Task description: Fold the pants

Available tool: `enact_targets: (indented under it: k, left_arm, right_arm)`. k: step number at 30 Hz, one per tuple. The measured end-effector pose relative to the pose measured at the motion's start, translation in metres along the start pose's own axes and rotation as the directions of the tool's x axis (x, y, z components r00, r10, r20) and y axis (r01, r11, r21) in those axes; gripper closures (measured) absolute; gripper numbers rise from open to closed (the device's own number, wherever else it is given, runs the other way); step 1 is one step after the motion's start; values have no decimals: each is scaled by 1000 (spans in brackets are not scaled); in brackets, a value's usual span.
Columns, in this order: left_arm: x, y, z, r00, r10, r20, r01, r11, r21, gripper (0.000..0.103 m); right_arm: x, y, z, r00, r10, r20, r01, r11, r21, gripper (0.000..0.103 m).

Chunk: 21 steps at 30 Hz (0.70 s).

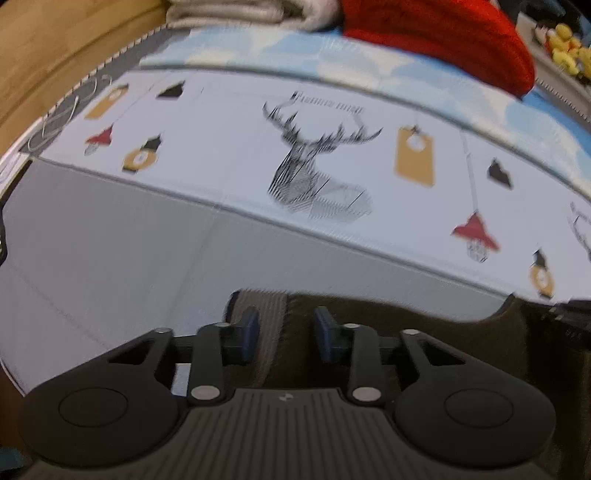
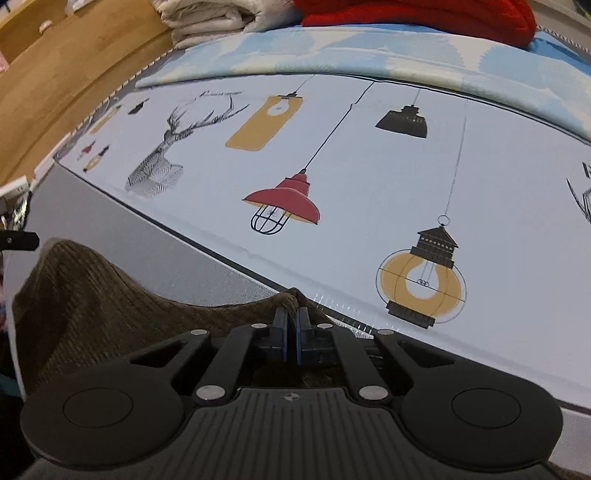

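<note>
The pants (image 2: 92,295), a dark brown ribbed garment, lie at the near edge of the bed (image 2: 480,184), on a sheet printed with lamps and a deer head (image 1: 314,166). Both grippers point steeply down at that edge, which suits taking a hem or waistband off a flat surface.

The right gripper (image 2: 291,326) is closed on a pinched ridge of the pants; the fabric rises to a small peak between the pads, so the cloth is lifted clear of the sheet at that point. From there the fabric sags to the left and rises again to a second peak at the left of the right wrist view.

The left gripper (image 1: 286,332) has its jaws partly apart. A lighter ribbed band of the pants (image 1: 266,325) sits between them, nearer the left pad; the pads do not appear to press on it, though the view is blurred.

Judgement: two grip points along one edge allow that edge to be carried over evenly. The left grip is not yet made.

Folded pale cloth (image 2: 207,18) and a red item (image 2: 424,14) lie at the far side, well apart from the working area.
</note>
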<state>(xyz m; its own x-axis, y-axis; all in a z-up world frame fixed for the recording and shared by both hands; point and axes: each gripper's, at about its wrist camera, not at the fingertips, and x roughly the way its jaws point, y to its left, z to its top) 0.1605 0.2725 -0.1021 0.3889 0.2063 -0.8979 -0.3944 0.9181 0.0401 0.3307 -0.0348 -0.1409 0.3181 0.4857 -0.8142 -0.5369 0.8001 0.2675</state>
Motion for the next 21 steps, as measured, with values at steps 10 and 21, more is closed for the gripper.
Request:
enact_targets:
  k: [10, 21]
  left_arm:
    - [33, 23, -24, 987, 5, -159, -1, 1000, 26, 74]
    - [-13, -6, -12, 1000, 17, 19, -18, 999, 51, 70]
  right_arm:
    - [-5, -5, 8, 987, -151, 50, 149, 988, 42, 96]
    - [-155, -56, -4, 842, -418, 342, 345, 903, 255, 91]
